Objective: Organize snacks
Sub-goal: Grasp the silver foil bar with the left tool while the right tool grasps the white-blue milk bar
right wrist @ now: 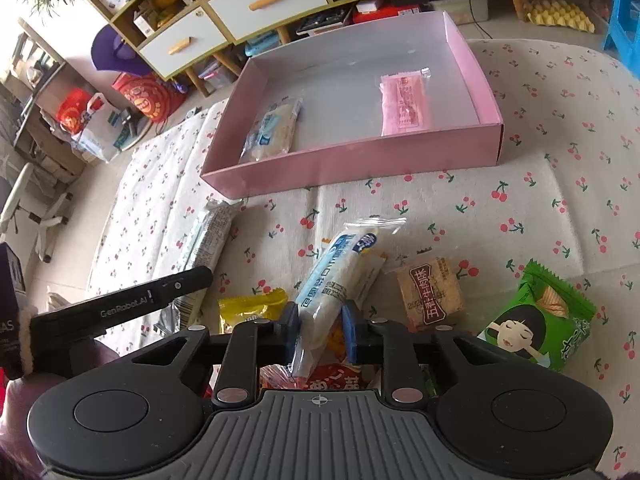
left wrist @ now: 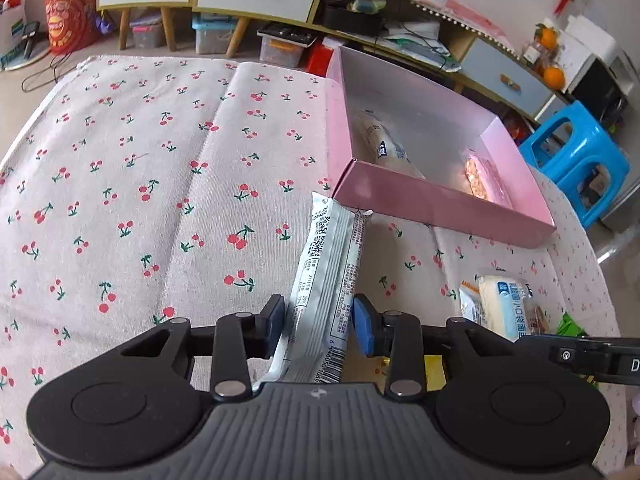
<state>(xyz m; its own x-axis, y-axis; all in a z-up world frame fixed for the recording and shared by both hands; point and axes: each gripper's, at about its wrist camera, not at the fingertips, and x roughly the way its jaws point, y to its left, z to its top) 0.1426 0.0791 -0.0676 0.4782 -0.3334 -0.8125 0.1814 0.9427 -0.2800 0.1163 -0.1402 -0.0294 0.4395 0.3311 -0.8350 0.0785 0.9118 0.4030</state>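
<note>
A: What has the left hand-held gripper got?
B: It is closed on a grey-white snack packet, near the pink box on the cherry-print cloth.
A: And the right hand-held gripper?
B: Clamped on a blue-and-white bread packet. The box holds two snacks.

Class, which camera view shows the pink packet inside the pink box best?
The right wrist view: the pink packet lies flat, fully visible in the pink box. The left wrist view shows only a glared sliver behind the box wall.
</note>
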